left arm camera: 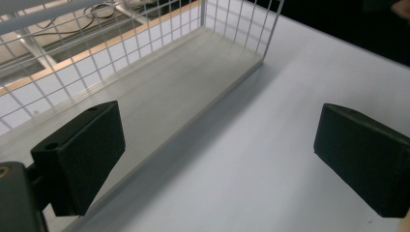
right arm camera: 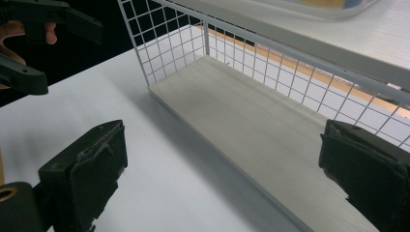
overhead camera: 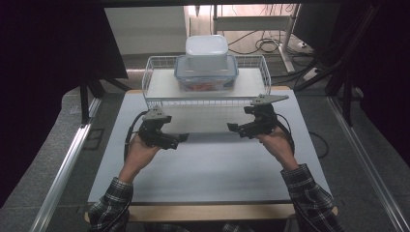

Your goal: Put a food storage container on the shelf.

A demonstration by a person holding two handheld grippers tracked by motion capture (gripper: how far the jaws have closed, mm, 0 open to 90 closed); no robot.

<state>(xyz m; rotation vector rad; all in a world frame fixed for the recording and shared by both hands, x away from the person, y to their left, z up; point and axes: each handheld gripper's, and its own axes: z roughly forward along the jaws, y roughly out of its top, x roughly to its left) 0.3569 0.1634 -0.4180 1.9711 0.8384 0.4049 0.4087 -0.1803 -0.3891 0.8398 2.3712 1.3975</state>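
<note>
White wire rack (overhead camera: 153, 77) stands at the far edge of a pale table (overhead camera: 208, 169), carrying a clear blue-rimmed container (overhead camera: 206, 77) with something orange inside and a smaller white lidded box (overhead camera: 207, 50) stacked on top. Just in front of the rack, a person in plaid sleeves holds the left gripper (overhead camera: 183, 138) and right gripper (overhead camera: 231, 127) above the tabletop, jaws spread wide, gripping nothing. Cables (overhead camera: 263, 43) trail across the grey floor behind.

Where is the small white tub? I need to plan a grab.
In the high view, the small white tub sits on the blue-rimmed container, on the wire rack's top shelf, beyond both grippers.
</note>
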